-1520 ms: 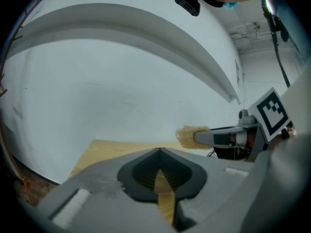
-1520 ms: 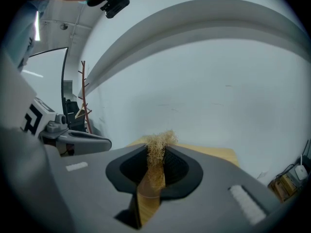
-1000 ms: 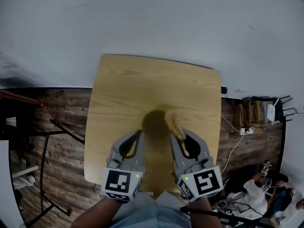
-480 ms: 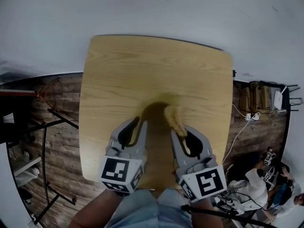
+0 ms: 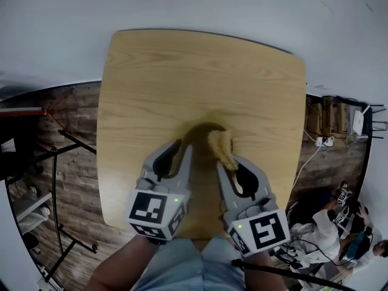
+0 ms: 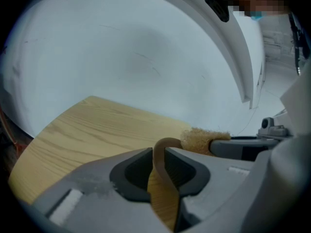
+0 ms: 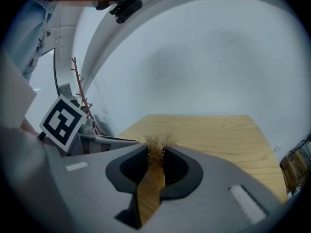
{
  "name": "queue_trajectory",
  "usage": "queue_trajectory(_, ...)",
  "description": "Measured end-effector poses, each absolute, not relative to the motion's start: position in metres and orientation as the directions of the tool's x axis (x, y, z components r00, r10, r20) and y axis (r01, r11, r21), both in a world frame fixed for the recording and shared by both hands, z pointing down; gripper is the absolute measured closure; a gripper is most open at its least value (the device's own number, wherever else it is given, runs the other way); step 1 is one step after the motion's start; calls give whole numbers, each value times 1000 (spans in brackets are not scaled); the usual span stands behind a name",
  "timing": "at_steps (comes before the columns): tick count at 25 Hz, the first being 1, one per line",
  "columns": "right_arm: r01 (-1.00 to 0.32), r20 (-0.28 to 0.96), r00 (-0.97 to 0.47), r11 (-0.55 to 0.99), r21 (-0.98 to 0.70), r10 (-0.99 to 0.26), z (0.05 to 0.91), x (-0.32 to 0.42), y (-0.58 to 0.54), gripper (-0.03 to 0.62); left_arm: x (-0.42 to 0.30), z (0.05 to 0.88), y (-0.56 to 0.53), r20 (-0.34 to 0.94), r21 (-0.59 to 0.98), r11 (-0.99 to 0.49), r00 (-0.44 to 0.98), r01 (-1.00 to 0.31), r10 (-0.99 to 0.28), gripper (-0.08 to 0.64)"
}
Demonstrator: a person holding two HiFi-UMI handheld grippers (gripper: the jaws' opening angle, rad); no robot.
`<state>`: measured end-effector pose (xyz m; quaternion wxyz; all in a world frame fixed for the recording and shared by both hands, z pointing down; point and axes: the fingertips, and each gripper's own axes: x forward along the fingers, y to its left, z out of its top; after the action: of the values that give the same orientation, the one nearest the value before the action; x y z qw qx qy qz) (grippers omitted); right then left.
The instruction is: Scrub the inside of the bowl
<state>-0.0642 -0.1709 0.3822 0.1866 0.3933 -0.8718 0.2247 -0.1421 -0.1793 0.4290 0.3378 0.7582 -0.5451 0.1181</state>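
Moved: the table (image 5: 182, 71) (pale wood grain, rounded corners) is seen larger in the head view than a second ago.
Bowl (image 5: 197, 139): brown, with a thin rounded rim, set at the table's near middle.
Left gripper (image 5: 183, 148): clamped on the bowl's rim, which is shown plainly only in its own view.
Right gripper (image 5: 226, 162): closed on a tan, fibrous sponge (image 5: 221, 147) at the bowl's right edge.
Pose: both are held side by side, jaws pointed forward.

Pale wooden table (image 5: 163, 71), rounded corners, brown bowl (image 5: 198, 137) at its middle.
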Motion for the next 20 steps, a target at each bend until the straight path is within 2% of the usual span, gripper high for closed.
queue_trajectory(20, -775, 541, -609, 579, -252, -580, 401, -69, -170, 527, -148, 446, -187, 591, 364, -143, 347, -920, -728, 492)
